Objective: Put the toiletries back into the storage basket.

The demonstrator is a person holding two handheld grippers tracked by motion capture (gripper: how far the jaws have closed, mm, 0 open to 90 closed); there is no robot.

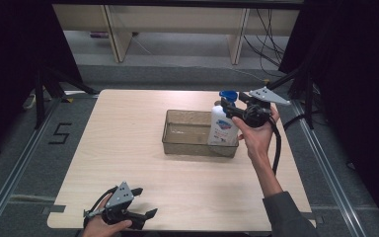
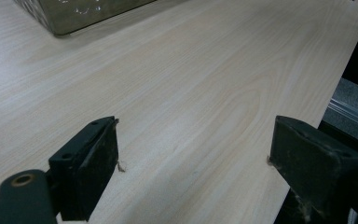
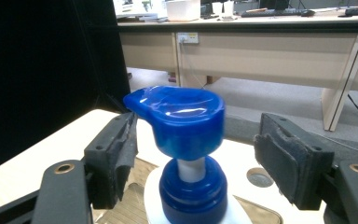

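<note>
A white soap bottle with a blue pump head stands upright at the right end of a clear plastic bin on the wooden table. My right gripper is level with the pump head, reaching in from the right. In the right gripper view the blue pump head sits between the jaws of my right gripper, with a gap on the right side, so the gripper is open. Near the table's front left edge my left gripper rests open, its jaws empty over bare wood.
A corner of the bin lies far ahead in the left gripper view. The table's right edge runs beside that gripper. Desks and black stands stand beyond the table on the floor.
</note>
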